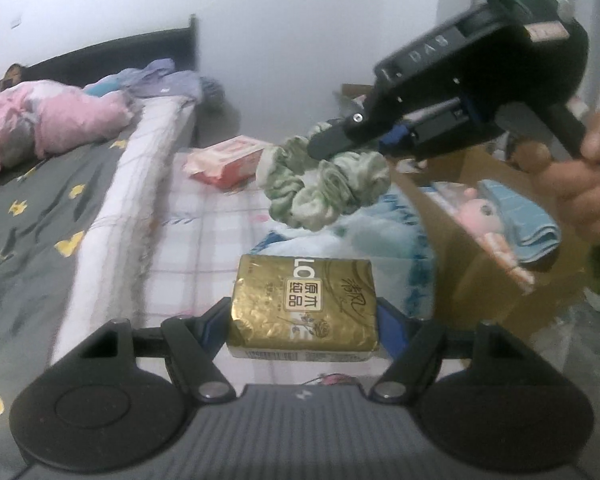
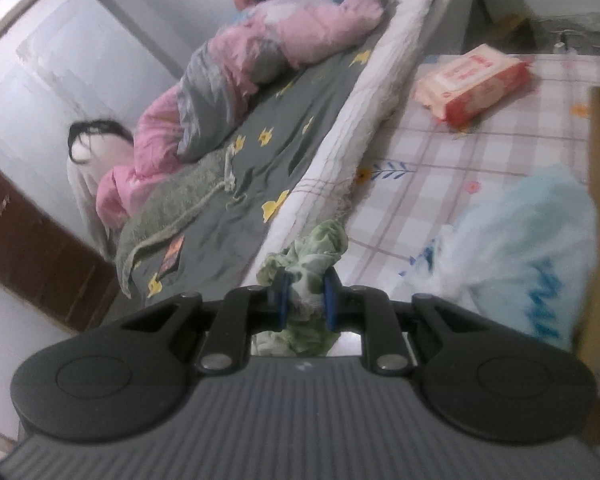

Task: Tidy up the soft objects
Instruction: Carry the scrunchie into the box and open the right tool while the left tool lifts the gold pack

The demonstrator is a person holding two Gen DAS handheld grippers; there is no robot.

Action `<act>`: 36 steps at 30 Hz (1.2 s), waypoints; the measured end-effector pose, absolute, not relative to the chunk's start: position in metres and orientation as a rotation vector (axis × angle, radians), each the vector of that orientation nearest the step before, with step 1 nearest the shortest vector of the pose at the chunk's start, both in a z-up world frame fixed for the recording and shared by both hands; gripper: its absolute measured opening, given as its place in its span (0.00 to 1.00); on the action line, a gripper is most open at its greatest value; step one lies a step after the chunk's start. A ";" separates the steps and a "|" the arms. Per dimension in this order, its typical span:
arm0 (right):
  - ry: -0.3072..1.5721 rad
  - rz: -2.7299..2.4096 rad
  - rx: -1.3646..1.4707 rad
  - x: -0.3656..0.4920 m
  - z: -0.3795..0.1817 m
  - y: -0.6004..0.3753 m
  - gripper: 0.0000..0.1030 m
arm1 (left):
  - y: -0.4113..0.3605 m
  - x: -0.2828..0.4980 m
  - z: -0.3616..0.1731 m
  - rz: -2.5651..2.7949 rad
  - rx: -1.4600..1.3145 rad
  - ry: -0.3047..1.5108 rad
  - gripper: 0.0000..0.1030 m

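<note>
Here both hands carry something soft above the checked bedspread point(image 1: 204, 232), so the job is a clean delivery into the cardboard box point(image 1: 476, 276) at the right. The left gripper point(image 1: 304, 312) has its fingers spread to the width of a gold tissue pack point(image 1: 306, 306) and pressed on its two short sides; the pack sits level between them, clear of the bed. The right gripper point(image 2: 304, 300) has its fingers pinched nearly together on a green scrunchie point(image 1: 324, 184), most of which hangs in loose ruffles below the tips. Because that hold catches only a fold of fabric, I judge a smooth, unhurried swing safest, or the scrunchie may slip free. The box already holds a pink plush toy point(image 1: 478, 210) and a blue towel point(image 1: 524, 220), so aim for its open near part rather than on top of them. Bring the scrunchie over the rim before parting the fingers, and keep the two grippers apart so the pack does not knock the dangling fabric. A red wipes pack point(image 2: 476, 80) and a pale blue plastic bag point(image 2: 516, 256) lie on the bedspread, yet to be gathered.
</note>
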State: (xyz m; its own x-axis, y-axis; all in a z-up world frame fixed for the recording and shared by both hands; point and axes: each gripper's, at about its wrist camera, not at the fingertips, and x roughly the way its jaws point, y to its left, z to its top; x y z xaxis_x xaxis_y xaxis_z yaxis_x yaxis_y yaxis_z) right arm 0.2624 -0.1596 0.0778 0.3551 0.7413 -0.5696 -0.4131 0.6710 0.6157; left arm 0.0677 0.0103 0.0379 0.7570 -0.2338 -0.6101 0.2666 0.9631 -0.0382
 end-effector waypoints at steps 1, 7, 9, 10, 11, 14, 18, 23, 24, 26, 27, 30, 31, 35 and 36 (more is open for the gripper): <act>0.936 0.761 0.411 0.256 0.078 -0.167 0.15 | 0.006 0.068 0.038 -0.285 0.056 0.655 0.73; 0.913 0.702 0.470 0.221 0.076 -0.215 0.15 | -0.020 0.064 0.042 -0.360 0.079 0.635 0.73; 0.903 0.682 0.487 0.210 0.075 -0.231 0.15 | -0.029 0.065 0.042 -0.381 0.083 0.629 0.73; 0.900 0.672 0.496 0.205 0.074 -0.239 0.15 | -0.035 0.065 0.043 -0.395 0.084 0.627 0.73; 0.897 0.663 0.505 0.199 0.073 -0.247 0.15 | -0.040 0.065 0.043 -0.410 0.084 0.628 0.73; 0.885 0.627 0.533 0.185 0.070 -0.271 0.15 | -0.053 0.067 0.043 -0.455 0.086 0.632 0.73; 0.859 0.563 0.574 0.170 0.067 -0.306 0.15 | -0.072 0.069 0.046 -0.511 0.094 0.621 0.73; 0.817 0.439 0.621 0.149 0.063 -0.361 0.15 | -0.090 0.080 0.049 -0.580 0.095 0.607 0.73; 0.808 0.411 0.629 0.144 0.062 -0.373 0.15 | -0.094 0.082 0.049 -0.587 0.096 0.608 0.73; 0.797 0.361 0.641 0.136 0.057 -0.396 0.15 | -0.101 0.089 0.047 -0.602 0.095 0.614 0.73; 0.796 0.341 0.643 0.133 0.054 -0.405 0.15 | -0.104 0.091 0.046 -0.607 0.093 0.618 0.73; 0.807 0.274 0.635 0.134 0.042 -0.426 0.15 | -0.114 0.100 0.043 -0.621 0.089 0.632 0.73; 0.820 0.250 0.623 0.136 0.037 -0.433 0.15 | -0.117 0.103 0.042 -0.623 0.091 0.636 0.73; 0.891 0.199 0.570 0.146 0.016 -0.444 0.16 | -0.127 0.111 0.038 -0.624 0.098 0.648 0.73; 0.905 0.189 0.544 0.149 0.014 -0.441 0.17 | -0.129 0.113 0.038 -0.624 0.100 0.650 0.73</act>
State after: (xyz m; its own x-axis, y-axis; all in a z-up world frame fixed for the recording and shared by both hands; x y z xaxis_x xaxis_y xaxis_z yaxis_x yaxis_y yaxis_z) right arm 0.1494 -0.4412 0.0136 0.6118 0.3782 -0.6947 0.0685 0.8497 0.5229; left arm 0.1128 -0.1295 0.0384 0.6212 -0.5115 -0.5937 0.5720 0.8138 -0.1026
